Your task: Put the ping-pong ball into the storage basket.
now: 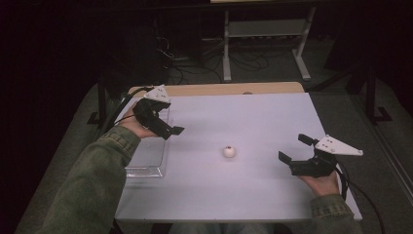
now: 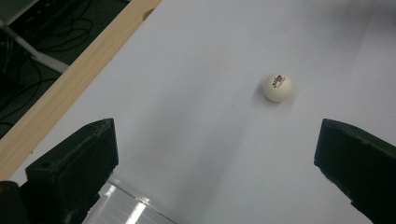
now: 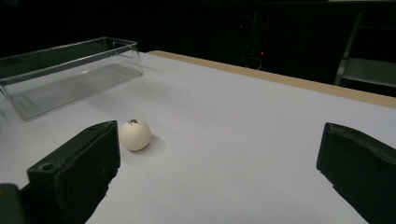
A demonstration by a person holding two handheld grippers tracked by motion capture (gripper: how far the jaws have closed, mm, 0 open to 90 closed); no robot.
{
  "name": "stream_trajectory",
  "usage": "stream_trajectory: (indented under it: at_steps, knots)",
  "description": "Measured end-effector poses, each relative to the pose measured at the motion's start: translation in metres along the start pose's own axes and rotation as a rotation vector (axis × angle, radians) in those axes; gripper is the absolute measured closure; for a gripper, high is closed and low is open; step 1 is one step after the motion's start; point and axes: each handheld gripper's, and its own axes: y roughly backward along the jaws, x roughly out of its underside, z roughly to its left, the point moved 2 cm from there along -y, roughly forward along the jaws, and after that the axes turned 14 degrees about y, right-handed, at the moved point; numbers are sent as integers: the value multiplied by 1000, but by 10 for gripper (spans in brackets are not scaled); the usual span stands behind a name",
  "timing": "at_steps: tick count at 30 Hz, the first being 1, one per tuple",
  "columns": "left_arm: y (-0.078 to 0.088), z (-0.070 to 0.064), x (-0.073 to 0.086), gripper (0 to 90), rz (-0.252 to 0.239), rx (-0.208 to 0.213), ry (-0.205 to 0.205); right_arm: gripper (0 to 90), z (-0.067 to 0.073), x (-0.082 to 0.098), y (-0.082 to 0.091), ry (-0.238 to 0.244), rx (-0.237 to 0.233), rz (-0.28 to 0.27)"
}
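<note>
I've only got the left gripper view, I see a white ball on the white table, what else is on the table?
Observer: A clear plastic tray sits at the table's left edge, and the left gripper hangs above it.
Operator: Anything in the tray?
Observer: Nothing that I can see; the right gripper view looks into it and shows only its bare floor.
Operator: Where's the other gripper?
Observer: The right gripper is over the table's right side, jaws wide apart, pointing toward the ball.
Operator: Is it touching the ball?
Observer: No. In the high view there is bare table between them, and the ball rests alone near the middle.
</note>
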Motion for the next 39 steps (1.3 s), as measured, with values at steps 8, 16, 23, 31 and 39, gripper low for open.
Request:
stream_trajectory:
  at_steps: [8, 16, 23, 31, 39]
  knots:
    - [-9, -9, -9, 0, 33, 15, -37, 0, 0, 1, 0, -3, -2, 3]
    - [-14, -10, -20, 0, 37, 21, -48, 0, 0, 2, 1, -9, 5, 5]
    - [-22, -13, -29, 0, 59, 27, -75, 0, 0, 3, 1, -6, 5, -1]
    - [-29, -18, -40, 0, 45, 59, -83, 0, 1, 2, 2, -11, 6, -11]
    - [-41, -18, -48, 0, 65, 55, -100, 0, 0, 1, 3, -14, 6, -18]
